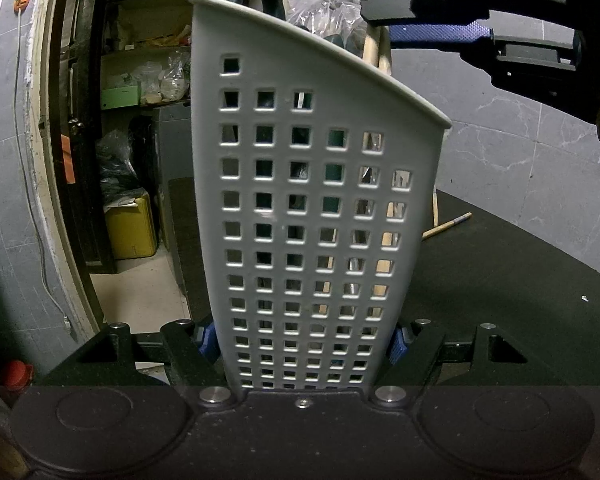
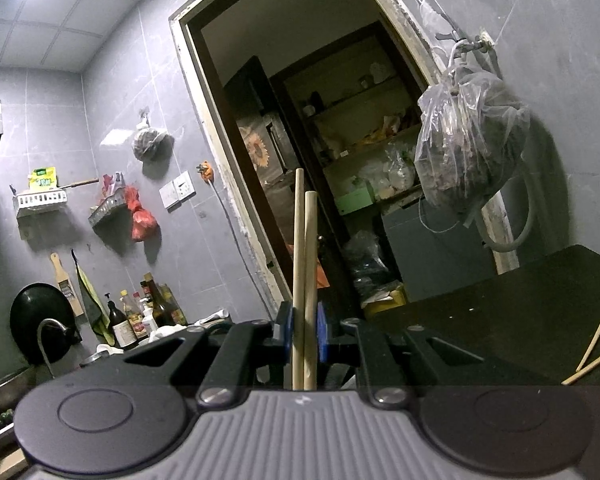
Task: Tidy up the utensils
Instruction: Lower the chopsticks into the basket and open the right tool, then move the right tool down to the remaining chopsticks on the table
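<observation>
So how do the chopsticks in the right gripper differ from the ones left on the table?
The held chopsticks stand upright, side by side, clamped between the right gripper's blue pads; the loose chopsticks lie flat on the black table, untouched. The held pair shows plain wood ends; one loose stick has a bluish band near its tip. All look like pale wooden sticks.

A home kitchen is being shown: grey wall tiles (image 2: 112, 92) are being lined with hanging wire racks (image 2: 40, 200), sauce bottles (image 2: 148, 312) are being kept beside a black wok (image 2: 40, 316) and a tap (image 2: 48, 332), and a cluttered pantry is being glimpsed through the doorway (image 2: 340, 160).
</observation>
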Action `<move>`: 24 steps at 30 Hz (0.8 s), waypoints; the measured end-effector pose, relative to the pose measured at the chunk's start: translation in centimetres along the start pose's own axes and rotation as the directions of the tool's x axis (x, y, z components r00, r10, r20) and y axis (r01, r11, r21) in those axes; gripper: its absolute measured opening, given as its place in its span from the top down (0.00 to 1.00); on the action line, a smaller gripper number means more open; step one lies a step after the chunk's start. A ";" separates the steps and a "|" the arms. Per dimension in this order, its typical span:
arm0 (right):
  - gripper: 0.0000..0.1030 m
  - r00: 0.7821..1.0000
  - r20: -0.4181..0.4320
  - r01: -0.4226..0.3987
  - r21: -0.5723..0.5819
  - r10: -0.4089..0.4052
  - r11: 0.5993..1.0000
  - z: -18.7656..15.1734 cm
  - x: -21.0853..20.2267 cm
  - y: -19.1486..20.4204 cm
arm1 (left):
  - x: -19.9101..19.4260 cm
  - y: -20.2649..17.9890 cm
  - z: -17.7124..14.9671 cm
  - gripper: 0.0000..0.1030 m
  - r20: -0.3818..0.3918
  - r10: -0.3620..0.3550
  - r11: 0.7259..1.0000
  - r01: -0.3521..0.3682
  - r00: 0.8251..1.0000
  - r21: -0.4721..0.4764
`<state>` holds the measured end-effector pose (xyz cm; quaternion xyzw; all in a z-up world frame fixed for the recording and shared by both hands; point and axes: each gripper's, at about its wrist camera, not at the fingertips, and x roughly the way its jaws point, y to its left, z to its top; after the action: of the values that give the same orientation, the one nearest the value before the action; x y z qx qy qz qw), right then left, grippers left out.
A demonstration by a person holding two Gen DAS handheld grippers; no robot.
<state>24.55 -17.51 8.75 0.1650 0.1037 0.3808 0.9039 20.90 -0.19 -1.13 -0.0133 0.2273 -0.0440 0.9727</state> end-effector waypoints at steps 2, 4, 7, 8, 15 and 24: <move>0.85 1.000 -0.001 0.006 0.003 -0.006 1.000 0.1 0.0 -0.1 | 0.0 0.0 0.0 0.27 0.000 0.001 1.000 -0.001 1.000 0.001; 0.82 1.000 -0.006 0.014 0.011 -0.013 1.000 0.0 0.0 -0.2 | 0.0 0.0 0.0 0.27 0.000 0.000 1.000 0.000 1.000 0.000; 0.80 1.000 -0.010 0.016 0.021 -0.016 1.000 -0.1 -0.1 -0.5 | 0.0 0.0 0.0 0.27 0.000 0.000 1.000 0.000 1.000 0.000; 0.73 1.000 -0.009 0.016 0.024 -0.016 1.000 -0.1 -0.2 -0.5 | 0.0 0.0 0.0 0.27 0.000 0.000 1.000 0.000 1.000 0.000; 0.26 0.998 0.026 0.047 0.034 -0.048 0.998 0.3 -2.1 -1.4 | 0.0 0.0 0.0 0.27 0.000 -0.001 1.000 0.001 1.000 0.000; 0.00 0.962 0.019 0.269 0.110 -0.273 0.957 0.4 -6.0 -5.8 | 0.0 -0.1 0.0 0.27 0.000 0.000 1.000 0.000 1.000 0.000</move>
<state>24.32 -25.79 7.26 0.2034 0.1302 0.2444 0.9391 20.92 -0.25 -1.12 -0.0132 0.2274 -0.0440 0.9727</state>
